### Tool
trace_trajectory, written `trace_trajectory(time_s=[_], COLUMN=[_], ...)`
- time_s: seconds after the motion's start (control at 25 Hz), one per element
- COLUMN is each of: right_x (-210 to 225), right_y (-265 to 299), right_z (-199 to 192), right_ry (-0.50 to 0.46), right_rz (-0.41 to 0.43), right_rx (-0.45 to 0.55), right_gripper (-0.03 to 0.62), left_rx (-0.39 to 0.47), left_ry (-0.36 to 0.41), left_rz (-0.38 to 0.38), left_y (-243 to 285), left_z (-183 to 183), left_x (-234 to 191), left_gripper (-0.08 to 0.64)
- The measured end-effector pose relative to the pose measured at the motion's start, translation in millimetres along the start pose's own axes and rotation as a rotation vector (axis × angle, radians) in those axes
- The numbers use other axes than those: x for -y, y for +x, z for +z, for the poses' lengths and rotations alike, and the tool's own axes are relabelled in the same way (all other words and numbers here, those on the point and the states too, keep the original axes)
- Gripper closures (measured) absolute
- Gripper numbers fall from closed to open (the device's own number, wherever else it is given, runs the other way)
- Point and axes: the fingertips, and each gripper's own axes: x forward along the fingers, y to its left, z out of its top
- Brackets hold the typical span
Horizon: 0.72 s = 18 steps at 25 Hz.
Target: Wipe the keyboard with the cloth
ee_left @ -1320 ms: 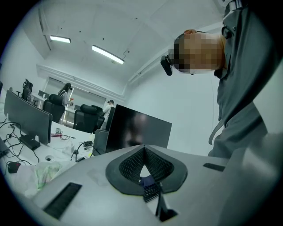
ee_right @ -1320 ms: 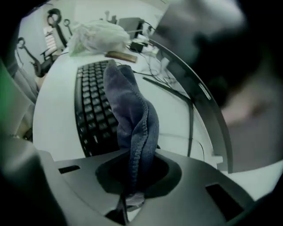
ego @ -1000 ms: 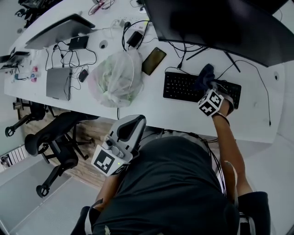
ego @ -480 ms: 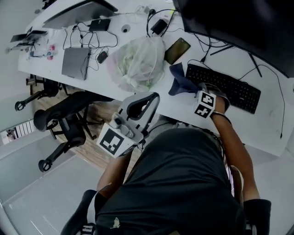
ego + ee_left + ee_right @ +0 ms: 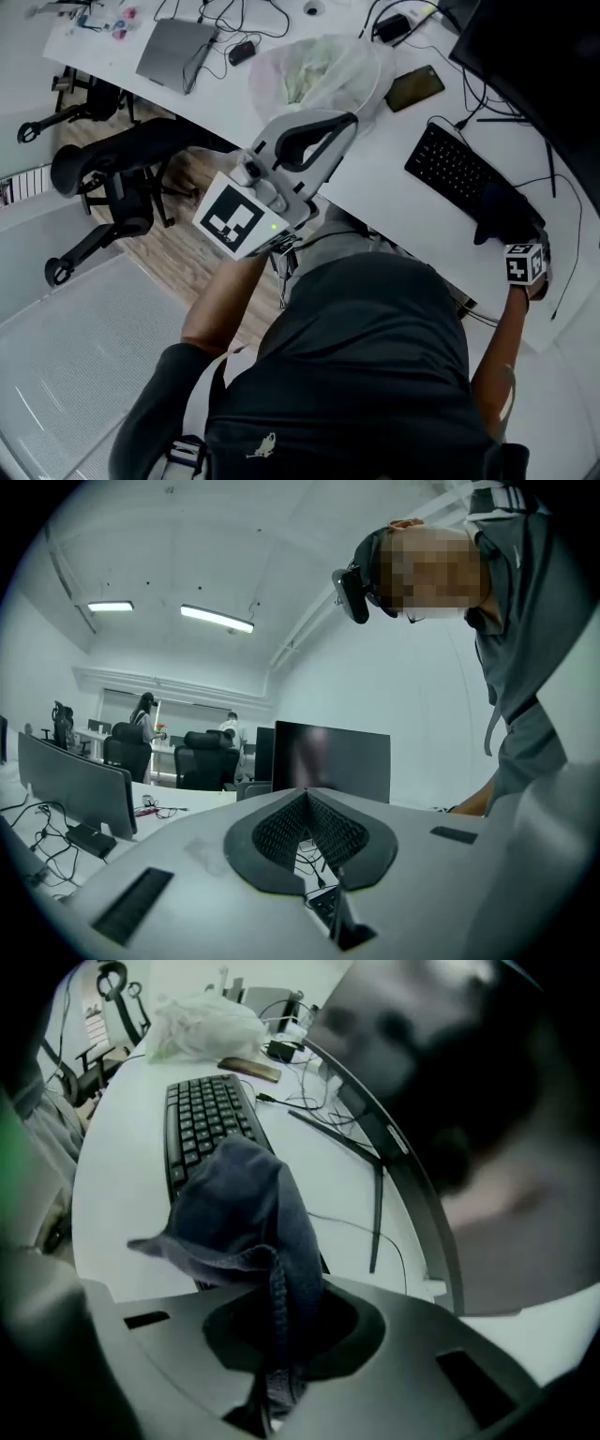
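Note:
The black keyboard (image 5: 448, 167) lies on the white desk (image 5: 375, 187), and in the right gripper view the keyboard (image 5: 200, 1115) stretches away from the jaws. A dark blue cloth (image 5: 502, 216) rests on the keyboard's right end. My right gripper (image 5: 514, 242) is shut on that cloth (image 5: 248, 1213), which bunches up out of the right gripper (image 5: 272, 1344). My left gripper (image 5: 328, 131) is held up off the desk by my chest. In its own view the left gripper (image 5: 305, 797) is shut on nothing and points out into the office.
A filled plastic bag (image 5: 319, 67) and a phone (image 5: 414, 87) sit left of the keyboard. A dark monitor (image 5: 553, 75) stands behind it, with cables around. A laptop (image 5: 176, 42) lies at the far left, and an office chair (image 5: 112, 169) stands off the desk's edge.
The right gripper has dragged the cloth from the keyboard's left end to its right end. The left gripper has risen, and the head view has swung.

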Motion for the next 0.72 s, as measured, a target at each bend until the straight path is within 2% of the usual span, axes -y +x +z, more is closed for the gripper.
trace_trajectory(time_s=[0.08, 0.2, 0.24, 0.32, 0.4, 0.48, 0.56, 0.64, 0.72], right_x=[-27.4, -70.7, -85.5, -117.2, -138.1, -141.8, -126.6, -97.9, -61.9], right_y=[12.4, 13.9, 4.1, -15.2, -26.3, -26.6, -19.1, -5.8, 12.3], right_z=[44.3, 118.4, 145.5, 192.9, 221.0, 228.3, 213.7, 174.9, 114.1], right_ry=[-0.102, -0.303, -0.340, -0.367, -0.395, -0.364, -0.289, -0.216, -0.109], right_rz=[0.021, -0.027, -0.013, 0.069, 0.121, 0.155, 0.168, 0.144, 0.103], right_rx=[0.021, 0.031, 0.082, 0.228, 0.320, 0.363, 0.376, 0.321, 0.214], right_gripper=[0.558, 0.558, 0.558, 0.558, 0.558, 0.558, 0.558, 0.558, 0.558], left_rx=[0.018, 0.035, 0.038, 0.042, 0.041, 0.037, 0.037, 0.031, 0.027], left_ry=[-0.016, -0.032, -0.037, -0.049, -0.059, -0.066, -0.073, -0.078, -0.066], left_rz=[-0.011, -0.034, -0.038, -0.042, -0.044, -0.046, -0.043, -0.032, -0.028], left_y=[5.7, 11.5, 12.7, 14.1, 14.3, 14.0, 11.9, 6.8, 3.5], left_z=[-0.8, -2.0, -2.6, -3.7, -4.8, -4.6, -3.8, -5.6, -7.6], left_x=[5.2, 16.0, 19.0, 24.0, 28.6, 32.2, 34.1, 33.7, 31.4], left_gripper=[0.557, 0.557, 0.557, 0.557, 0.557, 0.557, 0.557, 0.557, 0.557])
